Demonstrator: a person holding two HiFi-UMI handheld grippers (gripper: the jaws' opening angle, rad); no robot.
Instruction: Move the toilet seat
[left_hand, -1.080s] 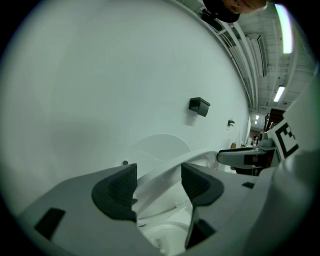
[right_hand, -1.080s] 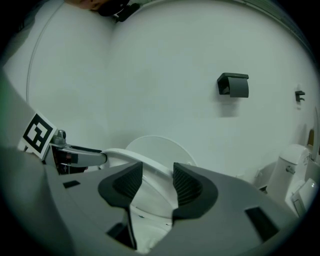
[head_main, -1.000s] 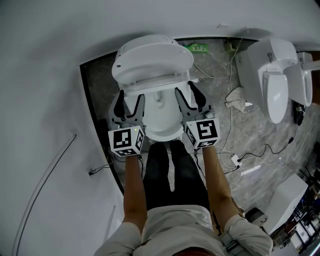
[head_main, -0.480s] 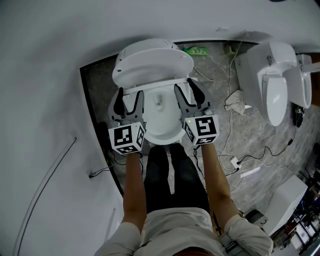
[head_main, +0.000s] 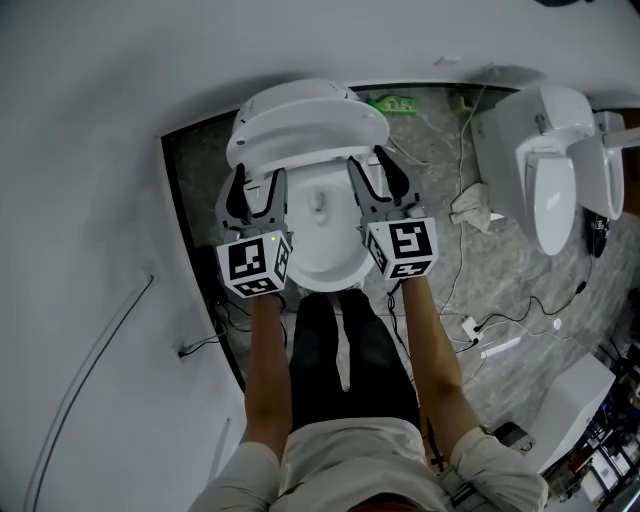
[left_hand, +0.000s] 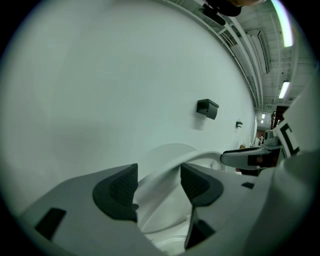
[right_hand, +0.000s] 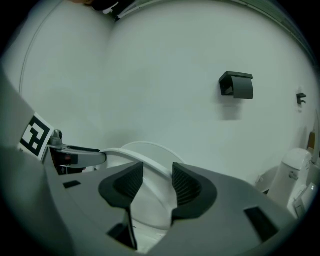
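At about 9 o'clock of the toilet bowl (head_main: 322, 245), the left gripper (head_main: 256, 196) is set against the side of the toilet seat (head_main: 318, 133). In the left gripper view its jaws are drawn in to a moderate gap. The seat's white rim runs between the pads and fills that gap, so it is judged to be clamped, though contact on the outer pad is less plain.

The seat is held tilted up off the bowl. Its hinge lies at 12 o'clock, and what looks like the lid (head_main: 296, 97) is seen behind it, nearer the wall.

At 3 o'clock the right gripper (head_main: 378, 188) is placed as a mirror of the left. In the right gripper view its jaws are closed to a narrow gap on the same rim, with both ribbed pads against it. Toward 2 o'clock a second toilet (head_main: 545, 165) is seen, well apart.

The step in hand is judged to be the swing of the seat about its hinge. It would be done well if both grippers were carried along one arc at equal height, so that the seat is not twisted. The wrists should be turned with the seat, so that the pads are kept flat on the rim. The rim looks smooth and glossy — a slip is the likely fault, so the grip should be held firm. The motion should be slowed near the end of travel, and nothing let go until the seat is at rest.
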